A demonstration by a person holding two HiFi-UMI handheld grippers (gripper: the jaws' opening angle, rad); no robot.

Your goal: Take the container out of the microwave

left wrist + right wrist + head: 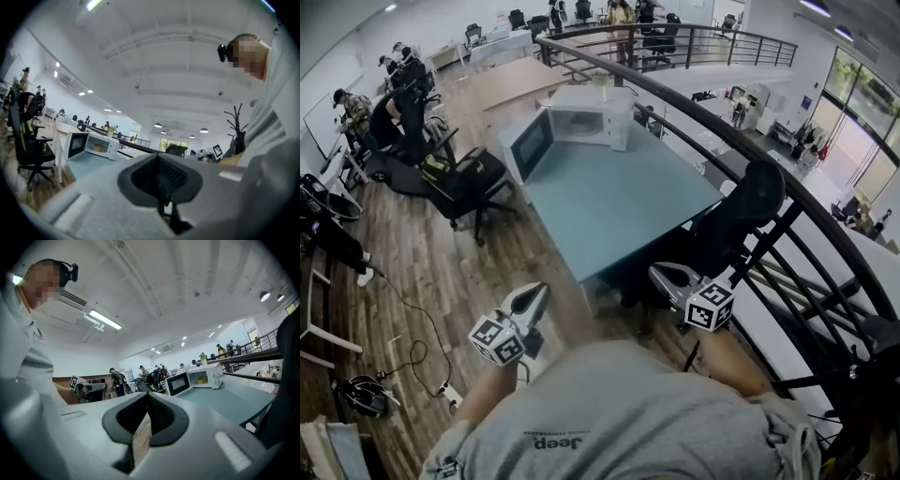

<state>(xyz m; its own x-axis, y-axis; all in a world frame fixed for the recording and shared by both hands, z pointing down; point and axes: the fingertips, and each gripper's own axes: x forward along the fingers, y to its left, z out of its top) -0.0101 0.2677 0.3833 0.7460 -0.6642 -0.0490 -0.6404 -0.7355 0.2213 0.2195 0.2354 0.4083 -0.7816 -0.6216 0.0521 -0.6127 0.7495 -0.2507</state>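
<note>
1. The left gripper (158, 160) has its fingers (174, 176) pressed together, with nothing between them.
2. Beyond, a white microwave (95, 146) stands on the teal bench (88, 165), its door (75, 144) swung open.
3. A yellow container (98, 147) sits inside.
4. A black office chair (26, 140) stands at the left.

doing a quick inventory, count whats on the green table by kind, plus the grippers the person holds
microwave: 1
container inside it: 1
bottle on top of it: 1
grippers, the left gripper and the right gripper: 2
total: 5
</note>
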